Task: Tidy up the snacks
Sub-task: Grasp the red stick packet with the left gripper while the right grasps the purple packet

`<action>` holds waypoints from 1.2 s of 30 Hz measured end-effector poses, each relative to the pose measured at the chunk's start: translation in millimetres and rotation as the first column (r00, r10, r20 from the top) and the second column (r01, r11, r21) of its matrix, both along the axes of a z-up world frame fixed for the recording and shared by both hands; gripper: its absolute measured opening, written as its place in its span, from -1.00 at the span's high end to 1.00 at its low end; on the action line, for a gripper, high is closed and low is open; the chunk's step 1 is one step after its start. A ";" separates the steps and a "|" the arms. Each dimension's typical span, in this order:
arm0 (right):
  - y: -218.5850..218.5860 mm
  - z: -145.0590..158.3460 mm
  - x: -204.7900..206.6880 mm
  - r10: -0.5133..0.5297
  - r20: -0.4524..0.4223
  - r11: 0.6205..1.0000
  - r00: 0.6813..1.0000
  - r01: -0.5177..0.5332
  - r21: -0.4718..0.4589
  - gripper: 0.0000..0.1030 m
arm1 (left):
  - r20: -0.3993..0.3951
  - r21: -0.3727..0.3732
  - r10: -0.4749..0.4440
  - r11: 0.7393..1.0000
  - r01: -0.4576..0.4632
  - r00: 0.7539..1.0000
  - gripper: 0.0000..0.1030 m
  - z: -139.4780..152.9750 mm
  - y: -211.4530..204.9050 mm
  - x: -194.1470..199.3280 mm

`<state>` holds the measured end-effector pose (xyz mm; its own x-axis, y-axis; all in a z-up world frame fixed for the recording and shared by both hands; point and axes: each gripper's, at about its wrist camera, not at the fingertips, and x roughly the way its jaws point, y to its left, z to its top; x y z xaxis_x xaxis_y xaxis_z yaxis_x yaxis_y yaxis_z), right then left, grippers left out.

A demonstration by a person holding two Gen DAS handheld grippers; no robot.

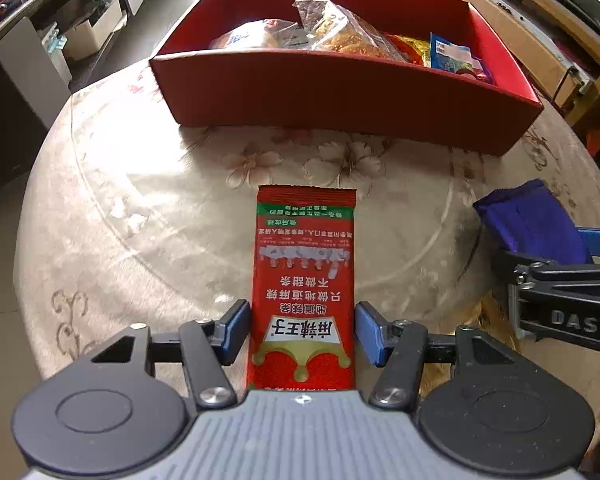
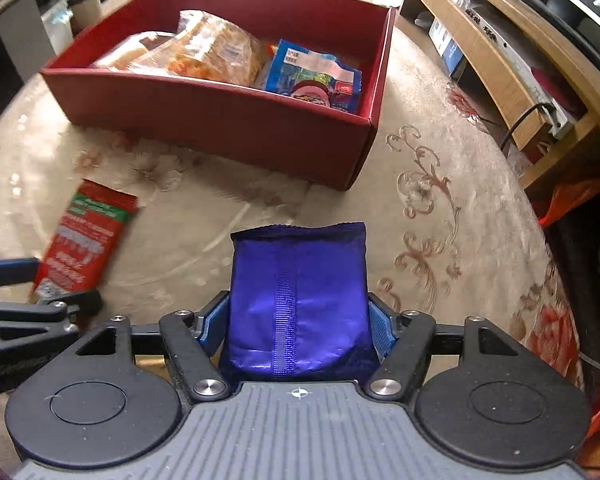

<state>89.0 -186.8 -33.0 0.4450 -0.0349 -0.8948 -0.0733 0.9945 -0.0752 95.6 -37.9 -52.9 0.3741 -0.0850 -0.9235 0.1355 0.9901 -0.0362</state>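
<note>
We have two pkts in hand at once. The red packet point(image 1: 303, 280) lies flat on the round table point(image 1: 140, 208), w/ the left gripper point(image 1: 303, 332) straddling its near end, pads right at its long edges, apparently gripping. The blue packet point(image 2: 298, 300) sits betw. the right gripper point(image 2: 298, 328) pads, squeezed at both sides, so held. Both point toward the red box point(image 2: 220, 120) just ahead, already holding bagged snacks; we judge both go in there next.
</note>
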 end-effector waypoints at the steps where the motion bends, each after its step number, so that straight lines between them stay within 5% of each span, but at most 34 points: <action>1: 0.0 4.3 -6.6 0.003 0.012 1.000 1.000 -0.003 0.009 -0.45 | 0.002 -0.002 0.002 1.000 -0.002 1.000 -0.05 0.8 2.7 -2.0; 4: 3.0 14.2 -25.6 0.004 0.036 0.999 0.999 -0.005 0.034 -0.45 | 0.024 0.000 0.005 1.000 -0.005 1.000 -0.06 5.8 8.9 -8.2; 13: 17.2 7.9 -29.0 0.026 0.020 0.998 0.999 -0.027 0.053 -0.46 | -0.002 -0.016 0.057 0.998 -0.057 0.998 -0.64 -8.8 12.0 8.6; 17: 11.8 6.8 -22.2 0.014 0.019 0.998 1.000 -0.015 0.063 -0.46 | 0.034 0.015 0.036 0.999 -0.036 0.999 -0.51 -11.5 4.1 5.4; 20: 10.4 5.6 -21.2 0.012 0.016 0.998 1.000 -0.013 0.061 -0.46 | 0.045 0.013 0.034 0.999 -0.034 0.998 -0.02 -5.5 4.8 2.7; 27: 14.4 14.2 -24.4 0.025 0.048 0.997 0.999 -0.028 0.072 -0.45 | 0.023 -0.025 0.042 0.999 -0.042 0.999 0.06 1.7 12.0 -4.2; 36: 16.2 24.2 -23.7 0.027 0.091 0.996 0.995 -0.035 0.081 -0.45 | 0.110 -0.020 0.024 1.000 -0.022 0.994 0.07 26.0 9.3 -10.7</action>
<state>65.4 -170.6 -8.8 0.5232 0.0525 -0.8506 -0.1009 0.9949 -0.0007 84.8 -28.6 -27.0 0.4753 -0.0918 -0.8750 0.1165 0.9924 -0.0408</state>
